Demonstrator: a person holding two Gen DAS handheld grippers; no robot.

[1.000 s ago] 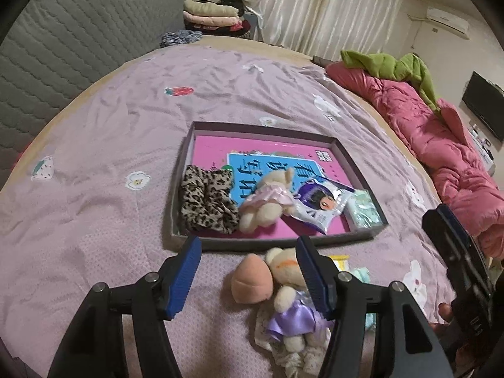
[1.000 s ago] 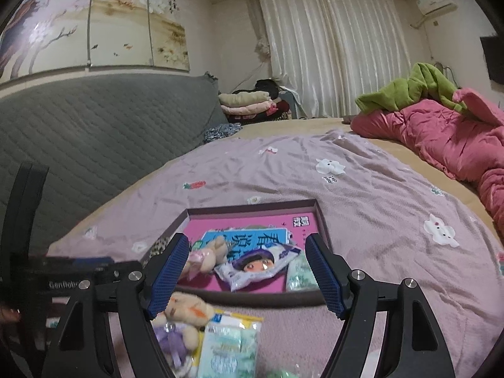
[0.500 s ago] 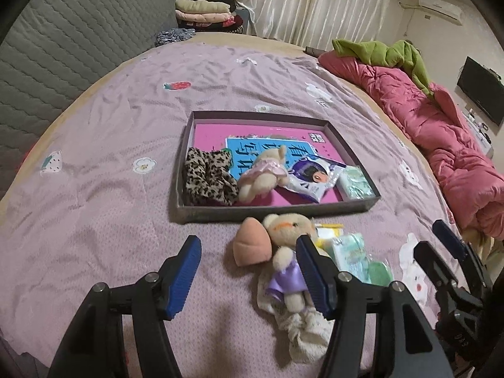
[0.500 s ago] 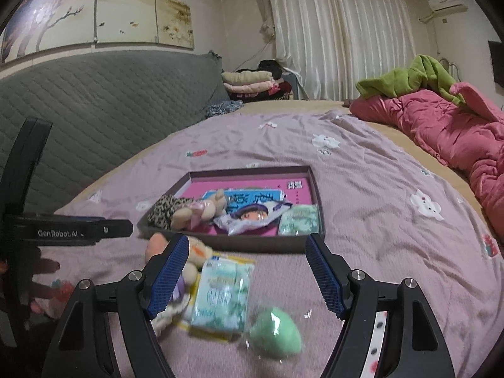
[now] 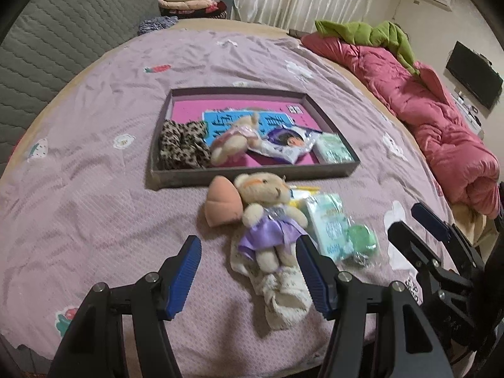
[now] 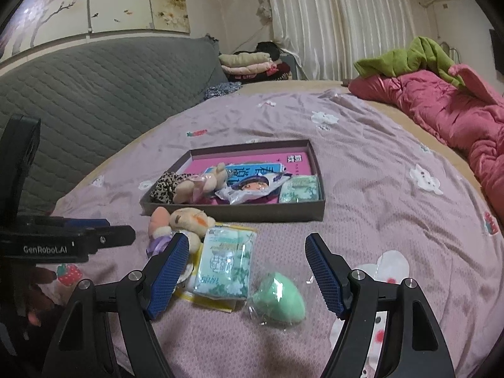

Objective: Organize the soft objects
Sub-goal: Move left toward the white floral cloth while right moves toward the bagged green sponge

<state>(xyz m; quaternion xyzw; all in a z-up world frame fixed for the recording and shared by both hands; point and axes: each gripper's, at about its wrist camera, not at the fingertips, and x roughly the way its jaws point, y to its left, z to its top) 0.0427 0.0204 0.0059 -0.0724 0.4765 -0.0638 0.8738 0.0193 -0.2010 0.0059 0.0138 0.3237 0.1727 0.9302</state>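
A shallow brown tray on the bed holds a leopard-print scrunchie, a small plush in pink, a doll packet and a tissue pack. In front of it lie a peach sponge, a bear in a purple dress on a cream cloth, a tissue pack and a green sponge in plastic. My left gripper is open and empty, above the bear's legs. My right gripper is open and empty, above the tissue pack and green sponge.
The bed has a lilac sheet. A pink quilt with a green garment lies at the right. A grey padded headboard is at the left and folded clothes at the back.
Both grippers have pulled back from the tray and risen, so the loose items in front of it now show more fully. Both stayed open and empty.
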